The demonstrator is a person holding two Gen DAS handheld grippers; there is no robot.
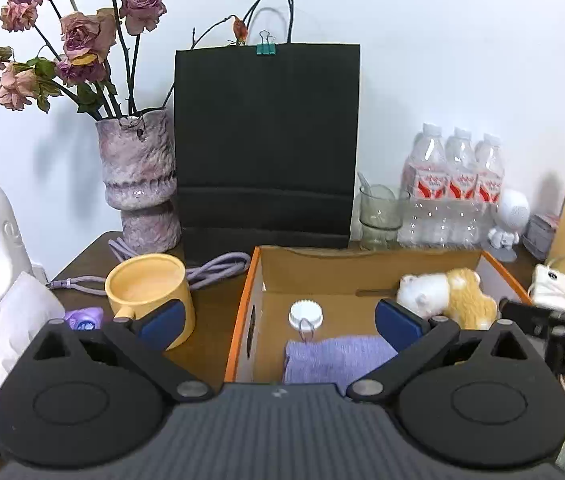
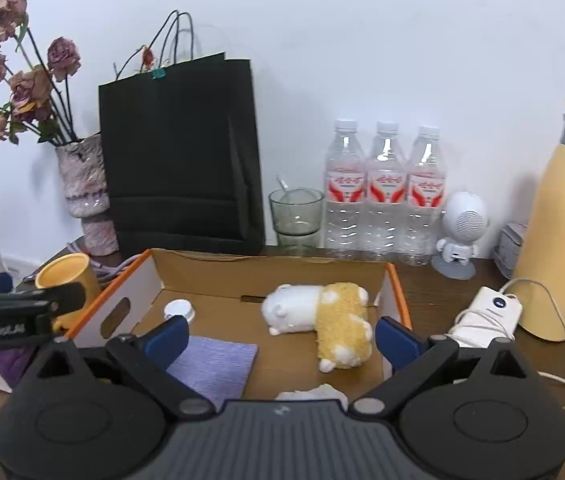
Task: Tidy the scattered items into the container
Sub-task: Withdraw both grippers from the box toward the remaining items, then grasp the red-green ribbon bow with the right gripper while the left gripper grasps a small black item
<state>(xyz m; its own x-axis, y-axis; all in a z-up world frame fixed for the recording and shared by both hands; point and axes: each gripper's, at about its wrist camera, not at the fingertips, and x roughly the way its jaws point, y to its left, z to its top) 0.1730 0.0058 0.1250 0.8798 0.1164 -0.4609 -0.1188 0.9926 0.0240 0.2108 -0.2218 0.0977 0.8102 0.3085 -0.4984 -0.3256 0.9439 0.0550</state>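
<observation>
White wall bkgd, dark wood table (image 2: 434, 292); cardboard box (image 2: 270, 268) mid. Both hand-held grippers wide, nothing held.

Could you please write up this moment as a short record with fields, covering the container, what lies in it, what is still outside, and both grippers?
container: open cardboard box with orange rim
inside box: white and yellow plush toy; folded purple cloth; small white round cap
outside, left of box: yellow ceramic mug; coiled purple cable
outside, right of box: white charger with cord
left hand-held gripper: open, empty
right hand-held gripper: open, empty
</observation>
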